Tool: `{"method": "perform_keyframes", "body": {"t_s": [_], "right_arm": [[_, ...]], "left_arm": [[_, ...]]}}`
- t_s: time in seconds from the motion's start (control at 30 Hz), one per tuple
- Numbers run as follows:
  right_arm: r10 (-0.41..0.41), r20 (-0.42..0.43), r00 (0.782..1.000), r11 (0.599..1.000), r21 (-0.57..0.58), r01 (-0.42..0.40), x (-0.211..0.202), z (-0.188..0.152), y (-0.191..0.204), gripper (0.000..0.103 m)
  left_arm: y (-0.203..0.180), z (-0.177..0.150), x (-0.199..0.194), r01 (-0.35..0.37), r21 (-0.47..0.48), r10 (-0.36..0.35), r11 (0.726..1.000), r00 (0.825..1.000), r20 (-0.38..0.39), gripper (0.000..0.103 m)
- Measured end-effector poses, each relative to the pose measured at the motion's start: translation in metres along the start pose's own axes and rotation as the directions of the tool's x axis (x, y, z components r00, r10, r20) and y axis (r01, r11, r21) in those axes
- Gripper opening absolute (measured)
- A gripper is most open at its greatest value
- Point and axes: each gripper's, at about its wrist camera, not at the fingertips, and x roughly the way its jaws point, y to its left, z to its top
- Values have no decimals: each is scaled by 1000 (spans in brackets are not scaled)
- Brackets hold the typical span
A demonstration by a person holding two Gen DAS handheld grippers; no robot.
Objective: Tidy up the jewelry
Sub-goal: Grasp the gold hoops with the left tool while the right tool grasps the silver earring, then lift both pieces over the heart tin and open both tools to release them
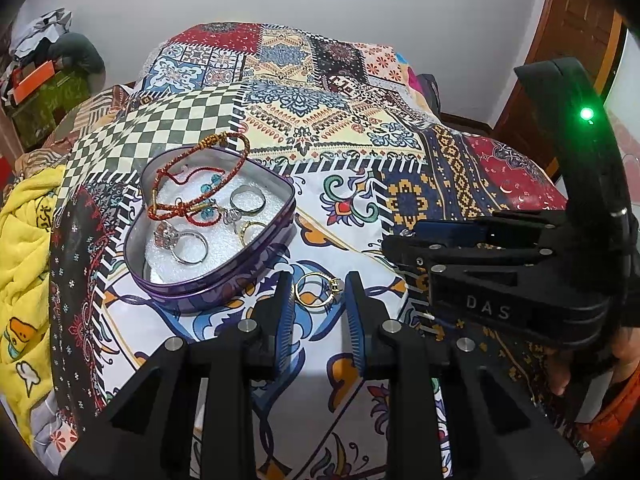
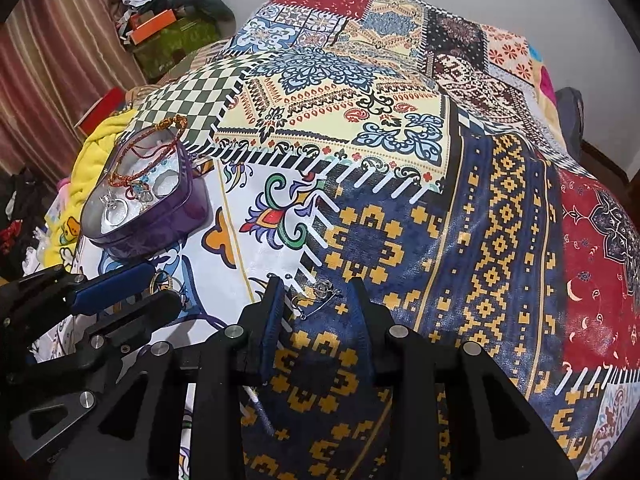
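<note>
Heart-shaped tin left of centre on bed. Left hand-held gripper part-open around gold ring, not gripping; right hand-held gripper part-open, empty, over a small earring.

Gold ring flat on bedspread; heart tin holds rings.

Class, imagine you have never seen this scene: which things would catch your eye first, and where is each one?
First comes the patchwork bedspread, loud with colour and covering the whole bed. Next is the purple heart-shaped tin at the left, with silver rings lying on its white lining and a red cord bracelet draped over its rim. Then a gold ring lying on the spread just ahead of the left gripper, whose fingers stand apart either side of it.
</note>
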Motion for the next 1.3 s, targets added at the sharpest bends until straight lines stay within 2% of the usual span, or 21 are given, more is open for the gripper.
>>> {"method": "perform_keyframes", "body": {"t_s": [0.1, 0.23, 0.3, 0.73, 0.87, 0.93, 0.97, 1.0, 1.07, 1.3], "right_arm": [[-13, 8, 1000, 1000, 12, 12, -1, -2, -1, 11], [8, 10, 1000, 999, 34, -8, -2, -1, -7, 10], [9, 12, 1000, 999, 34, -9, -4, -2, -6, 5], [11, 87, 996, 999, 46, -15, -42, -7, -4, 5], [21, 79, 997, 1000, 21, -22, -48, -8, -2, 5], [16, 73, 997, 1000, 19, -17, -47, -8, -1, 6], [11, 56, 998, 1000, 23, -12, -44, -7, -1, 11], [7, 40, 999, 1000, 29, -8, -40, -6, -1, 23], [-4, 32, 999, 999, 37, 3, -33, -6, -2, 33], [-18, -2, 1000, 999, 34, 18, -8, -2, -3, 32]], "left_arm": [[0, 0, -1, 0, -3, 0, 1000, 1000, 1, 25], [1, 0, -6, -1, -13, 1, 1000, 1000, 6, 25], [2, -1, -9, -4, -16, 4, 1000, 1000, 8, 25], [6, 2, -40, -20, -38, 23, 999, 998, 59, 25], [7, 1, -48, -25, -39, 28, 999, 997, 71, 25], [8, 0, -50, -25, -45, 28, 999, 997, 73, 25], [9, 0, -50, -23, -48, 26, 999, 997, 72, 25], [10, -1, -50, -20, -52, 24, 998, 997, 70, 25], [12, -2, -50, -17, -58, 21, 998, 998, 67, 25], [20, -4, -45, -23, -66, 26, 998, 998, 57, 25]]}}
